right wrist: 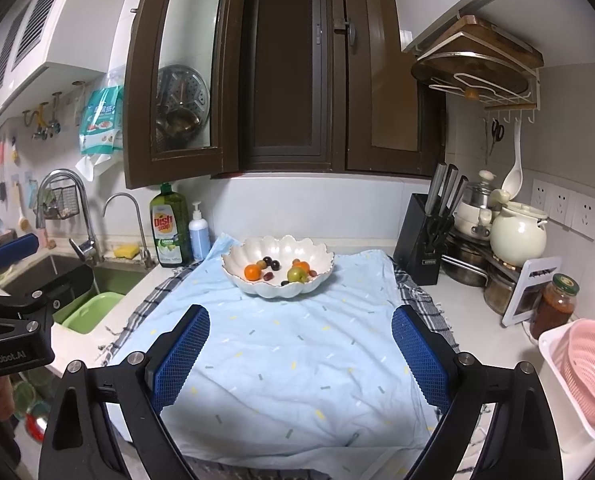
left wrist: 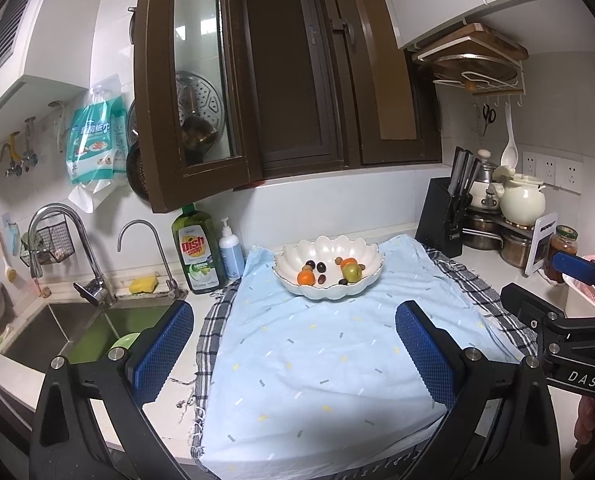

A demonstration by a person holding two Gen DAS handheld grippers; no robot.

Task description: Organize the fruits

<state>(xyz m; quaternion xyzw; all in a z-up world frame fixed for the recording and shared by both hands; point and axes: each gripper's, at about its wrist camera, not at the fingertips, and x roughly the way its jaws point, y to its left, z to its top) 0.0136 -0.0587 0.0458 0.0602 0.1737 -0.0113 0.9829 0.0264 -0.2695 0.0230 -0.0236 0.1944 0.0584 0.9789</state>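
Observation:
A white scalloped bowl (left wrist: 371, 256) (right wrist: 317, 254) stands at the far end of a light blue cloth (left wrist: 317, 360) (right wrist: 289, 360). In it lie two oranges (left wrist: 306, 277) (right wrist: 252, 272), a green apple (left wrist: 352, 273) (right wrist: 297, 275) and several small dark fruits (left wrist: 320, 267). My left gripper (left wrist: 295, 340) is open and empty, above the near part of the cloth. My right gripper (right wrist: 300, 344) is open and empty too, at a similar distance from the bowl. Each gripper shows at the edge of the other's view.
A sink (left wrist: 77, 336) with a green basin (right wrist: 93, 310) is on the left, with dish soap (left wrist: 195, 250) behind it. A knife block (right wrist: 427, 236), pots, a jar (right wrist: 557, 304) and a pink colander (right wrist: 589, 372) stand on the right. A checked cloth lies under the blue one.

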